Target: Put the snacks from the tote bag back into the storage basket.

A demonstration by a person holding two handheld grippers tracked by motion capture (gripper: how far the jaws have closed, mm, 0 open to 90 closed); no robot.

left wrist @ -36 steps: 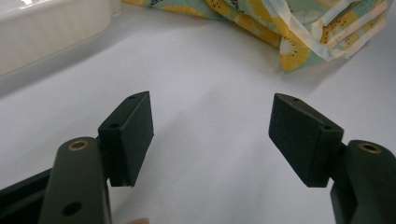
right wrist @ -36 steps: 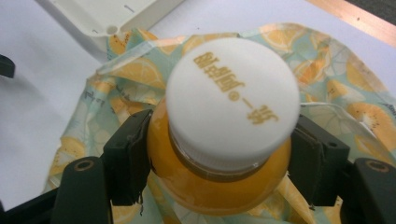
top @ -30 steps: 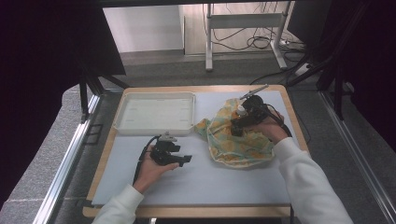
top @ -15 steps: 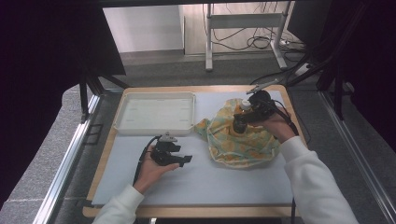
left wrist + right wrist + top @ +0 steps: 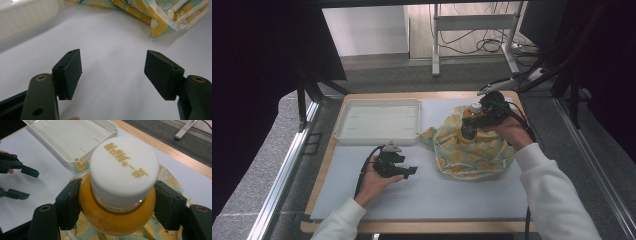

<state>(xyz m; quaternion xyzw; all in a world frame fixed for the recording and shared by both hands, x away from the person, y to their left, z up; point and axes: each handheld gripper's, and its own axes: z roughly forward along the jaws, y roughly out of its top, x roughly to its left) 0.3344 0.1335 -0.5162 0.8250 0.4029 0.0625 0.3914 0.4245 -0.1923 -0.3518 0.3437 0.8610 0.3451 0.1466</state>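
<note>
At the left, your left hand-held gripper (image 5: 408,170) rested on the white mat of the counter (image 5: 432,192), its jaws wide apart with nothing between them; the tray (image 5: 377,121) lay just beyond it, apparently bare. Moving right, the fruit-print cloth bag (image 5: 469,150) lay crumpled on the mat, and above it your right hand-held gripper (image 5: 468,122) gripped the bottle (image 5: 470,120) of orange drink, its pads (image 5: 71,206) pressed on the shoulder just below the white cap (image 5: 124,168). The step in hand appeared to be drawing the bottle out of the bag. To do it well, you would have kept the bottle upright, lifted straight until its base cleared the cloth, and, if the cloth rose with it, pinned the bag with the idle left hand-held gripper. The grip sat high on a rounded shoulder, so a slip was possible under a fast swing. The lower part of the bottle was hidden by the gripper and cloth; whether it had cleared the bag's opening could not be told.
</note>
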